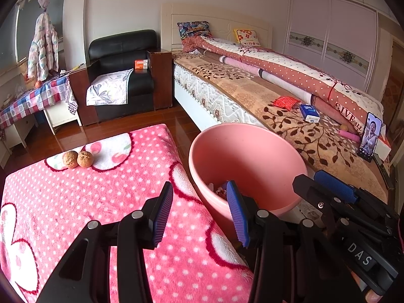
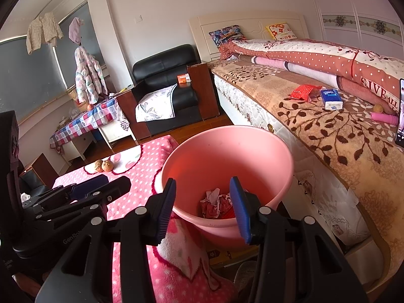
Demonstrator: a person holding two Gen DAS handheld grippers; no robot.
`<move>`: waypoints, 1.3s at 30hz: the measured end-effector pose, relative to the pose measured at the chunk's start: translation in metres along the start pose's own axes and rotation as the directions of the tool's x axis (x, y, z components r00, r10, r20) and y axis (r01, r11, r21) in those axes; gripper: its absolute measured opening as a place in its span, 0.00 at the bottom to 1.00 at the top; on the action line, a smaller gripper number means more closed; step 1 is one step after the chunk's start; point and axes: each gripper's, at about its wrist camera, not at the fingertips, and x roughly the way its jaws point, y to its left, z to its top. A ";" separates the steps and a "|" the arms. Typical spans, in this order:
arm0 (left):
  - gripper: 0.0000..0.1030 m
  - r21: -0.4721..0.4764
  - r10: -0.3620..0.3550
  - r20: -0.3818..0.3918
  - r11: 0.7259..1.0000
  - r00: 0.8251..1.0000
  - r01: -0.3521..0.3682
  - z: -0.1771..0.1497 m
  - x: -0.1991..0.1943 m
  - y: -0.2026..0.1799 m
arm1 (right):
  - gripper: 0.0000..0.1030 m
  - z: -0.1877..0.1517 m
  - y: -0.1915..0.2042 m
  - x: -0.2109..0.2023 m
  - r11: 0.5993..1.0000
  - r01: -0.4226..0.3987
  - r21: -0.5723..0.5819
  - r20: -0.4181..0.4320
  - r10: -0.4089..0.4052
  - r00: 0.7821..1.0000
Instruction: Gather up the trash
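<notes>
A pink bucket [image 1: 252, 156] [image 2: 227, 151] stands between a pink dotted blanket [image 1: 88, 202] [image 2: 141, 166] and the bed. Crumpled red and white wrappers [image 2: 217, 204] lie in its bottom. My right gripper [image 2: 202, 207] is open and empty above the bucket's near rim; it also shows at the right of the left wrist view [image 1: 325, 184]. My left gripper [image 1: 199, 214] is open and empty over the blanket's right edge beside the bucket. Two walnuts [image 1: 78, 159] [image 2: 103, 166] lie on the blanket. A red wrapper [image 1: 285, 101] [image 2: 303, 92] and a blue-white tissue pack [image 1: 309, 113] [image 2: 332, 99] lie on the bed.
A phone [image 1: 370, 137] leans on the rolled quilt [image 1: 290, 68], with a pink tube [image 2: 383, 117] beside it. A black armchair [image 1: 123, 70] holds an orange box [image 1: 141, 64]. A checked table [image 1: 32, 98] stands at far left. A wardrobe [image 1: 333, 32] stands behind the bed.
</notes>
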 end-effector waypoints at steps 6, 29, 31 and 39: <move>0.43 0.000 -0.001 0.002 1.000 1.000 0.001 -0.001 -0.001 0.000 | 0.44 0.000 0.000 0.000 1.000 0.001 -0.001 0.000 -0.001 1.000; 0.43 -0.001 -0.002 -0.002 1.000 1.000 0.002 0.000 -0.002 0.000 | 0.44 -0.001 0.000 0.000 1.000 0.001 0.001 -0.005 -0.001 1.000; 0.43 -0.001 -0.002 -0.003 1.000 1.000 0.002 0.000 -0.002 0.000 | 0.44 -0.001 0.000 0.000 1.000 0.002 0.001 -0.007 -0.002 1.000; 0.43 0.000 -0.002 -0.003 1.000 1.000 0.002 0.000 -0.002 0.000 | 0.44 -0.002 0.000 -0.001 1.000 0.003 0.001 -0.007 -0.003 1.000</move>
